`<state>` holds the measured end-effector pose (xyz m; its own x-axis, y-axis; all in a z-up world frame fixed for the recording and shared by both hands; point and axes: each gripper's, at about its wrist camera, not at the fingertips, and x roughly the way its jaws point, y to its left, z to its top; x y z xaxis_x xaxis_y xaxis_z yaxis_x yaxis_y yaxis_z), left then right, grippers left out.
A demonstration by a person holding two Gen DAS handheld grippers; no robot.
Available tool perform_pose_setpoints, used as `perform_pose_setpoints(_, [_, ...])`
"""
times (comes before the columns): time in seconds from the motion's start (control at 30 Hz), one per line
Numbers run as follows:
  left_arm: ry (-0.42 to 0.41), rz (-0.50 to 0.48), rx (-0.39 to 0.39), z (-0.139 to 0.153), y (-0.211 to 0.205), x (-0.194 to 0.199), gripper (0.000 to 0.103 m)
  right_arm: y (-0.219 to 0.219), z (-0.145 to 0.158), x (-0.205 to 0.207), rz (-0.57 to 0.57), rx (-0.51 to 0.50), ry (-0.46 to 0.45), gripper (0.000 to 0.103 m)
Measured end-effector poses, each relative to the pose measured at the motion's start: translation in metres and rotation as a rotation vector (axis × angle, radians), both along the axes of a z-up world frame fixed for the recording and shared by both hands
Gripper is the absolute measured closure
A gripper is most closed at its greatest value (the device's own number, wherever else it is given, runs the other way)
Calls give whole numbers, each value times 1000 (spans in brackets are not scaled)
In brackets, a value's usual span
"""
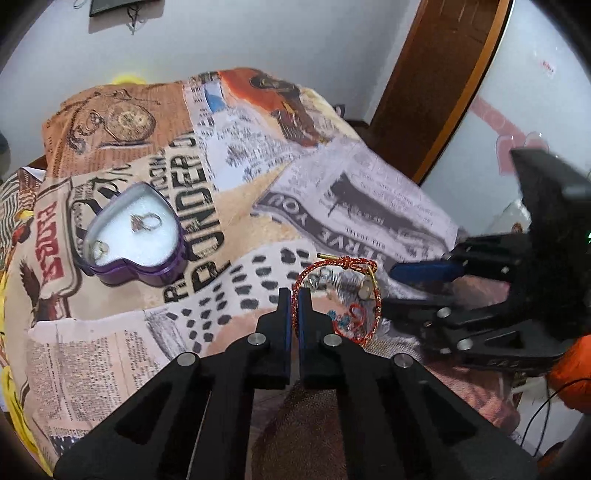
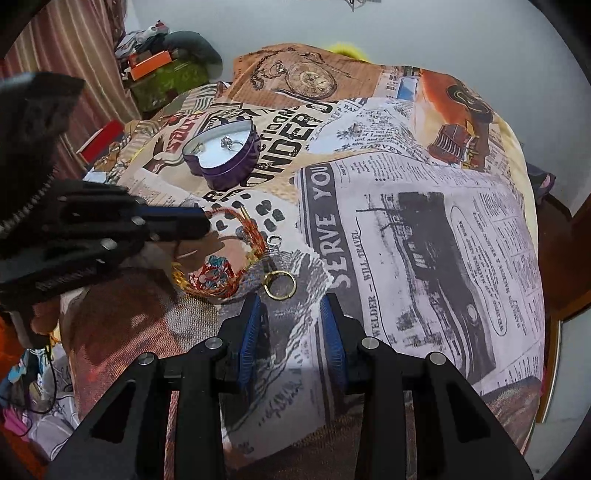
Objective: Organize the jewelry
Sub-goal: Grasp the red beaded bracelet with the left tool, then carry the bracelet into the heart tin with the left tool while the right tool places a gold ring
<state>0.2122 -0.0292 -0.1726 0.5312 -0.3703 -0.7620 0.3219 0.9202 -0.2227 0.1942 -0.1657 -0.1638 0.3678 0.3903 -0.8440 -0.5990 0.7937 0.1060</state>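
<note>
Spread over a raised, rounded surface: a printed cloth (image 2: 424,229) patterned like old newspaper, with a pocket watch, a guitar and black spots among the columns. Behind it, a pale wall (image 1: 258,33); to one side, a brown wooden door frame (image 1: 436,85); on the other, a striped curtain (image 2: 70,48) and a cluttered corner. Legible on the cloth: "SERVE YOU", "WILL TRAVEL", "WELDER" and part of "PONDER". Resting toward the far side, an open purple heart-shaped tin (image 1: 136,236) with white padding and two rings inside. Nearer, a red and gold braided bracelet (image 1: 334,299) lying over small beaded pieces, with a gold ring (image 2: 279,283) just beside. Left gripper (image 1: 294,295) pinched closed on the bracelet's cord. Right gripper (image 2: 291,301) held narrowly apart and gripping nothing, just short of the gold ring.
</note>
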Motion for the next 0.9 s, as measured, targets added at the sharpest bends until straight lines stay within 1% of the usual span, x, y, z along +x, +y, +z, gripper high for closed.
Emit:
perform_pose_setpoints(0.13, [-40,44,-3,11,12,-3,102,7,-1,2,10,-11,-16,72])
perform_pose_setpoints(0.4, [-44,104,-27,13,38,-12,102,15,-6,3,18,-4,-35,72])
perform_pose_setpoints(0.43, [-44,110,-29,13,41,-13,102,15,-6,2,21,-3,-38,76])
perform_pose_setpoints(0.47, [-44,114,-30,13,43,-14,102,15,-6,2,24,0,-36,84])
perform_pose_setpoints(0.57, [-45,129,-40,14,49,-17,102,15,-4,3,15,7,-33,85])
perform_pose_setpoints(0.73, [-66,145,-38,20,55,-23,102,13,3,5,-11,30,-42,85])
perform_pose_setpoints(0.9, [-85,169,-37,26,64,-25,102,12,24,5,-28,59,-83,85])
